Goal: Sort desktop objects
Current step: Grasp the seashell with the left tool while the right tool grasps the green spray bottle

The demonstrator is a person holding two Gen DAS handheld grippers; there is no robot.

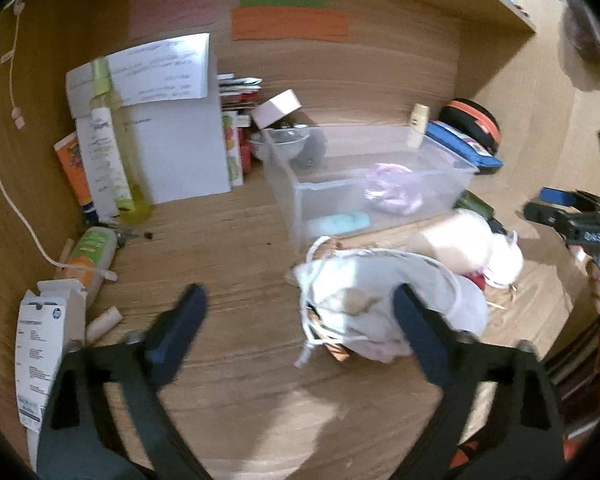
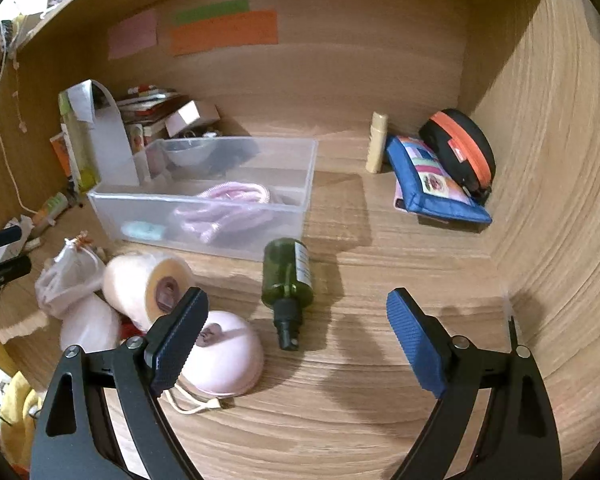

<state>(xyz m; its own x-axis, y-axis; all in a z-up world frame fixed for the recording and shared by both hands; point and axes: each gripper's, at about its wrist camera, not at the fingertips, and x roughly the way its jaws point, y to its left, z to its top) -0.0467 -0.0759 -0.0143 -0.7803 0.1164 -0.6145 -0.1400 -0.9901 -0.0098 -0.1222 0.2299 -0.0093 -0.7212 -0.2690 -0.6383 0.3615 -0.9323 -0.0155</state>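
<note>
A clear plastic bin (image 1: 300,196) (image 2: 100,200) stands mid-desk and holds a pink cable coil (image 2: 224,208) and a mint item (image 2: 144,230). My left gripper (image 1: 300,320) is open and empty; a white drawstring pouch (image 1: 380,296) lies just past its right finger. My right gripper (image 2: 296,336) is open and empty; a dark green spray bottle (image 2: 288,280) lies on its side between and just beyond its fingers. A cream yarn cone (image 2: 144,284) and a pink dome-shaped object (image 2: 228,356) lie by its left finger.
At the back right are a blue pouch (image 2: 432,188), a black and orange case (image 2: 460,148) and a cream tube (image 2: 378,140). Papers, books and bottles (image 1: 148,132) crowd the back left. A white carton (image 1: 40,332) and tube (image 1: 92,252) lie front left.
</note>
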